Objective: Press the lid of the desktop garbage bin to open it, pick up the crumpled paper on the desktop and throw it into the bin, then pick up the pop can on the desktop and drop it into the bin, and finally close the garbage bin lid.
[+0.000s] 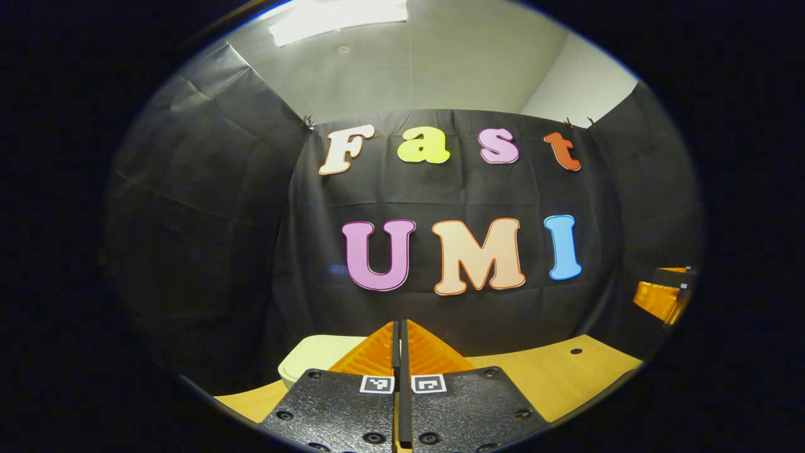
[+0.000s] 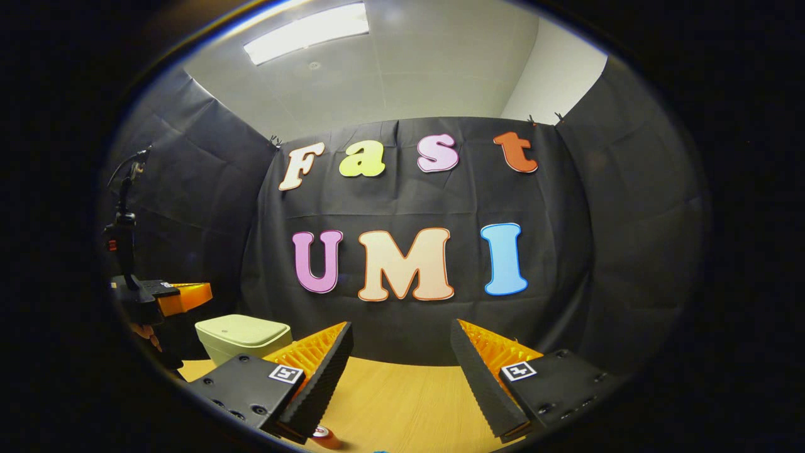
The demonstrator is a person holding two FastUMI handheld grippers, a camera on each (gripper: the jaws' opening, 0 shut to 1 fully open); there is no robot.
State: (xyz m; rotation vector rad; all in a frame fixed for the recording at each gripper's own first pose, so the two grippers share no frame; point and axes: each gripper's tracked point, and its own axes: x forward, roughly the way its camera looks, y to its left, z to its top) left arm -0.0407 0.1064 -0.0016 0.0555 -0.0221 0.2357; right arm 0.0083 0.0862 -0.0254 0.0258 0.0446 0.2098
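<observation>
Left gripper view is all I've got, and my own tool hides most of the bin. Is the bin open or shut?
Observer: Shut. The right gripper view has the whole bin, its top flat down.
Operator: And the right tool, open or closed?
Observer: Open. The right tool has its fingers spread wide above the table.
Operator: Anything near it?
Observer: A small red and white thing peeks in at the bottom edge by one finger. Too little of it shows to name it.
</observation>
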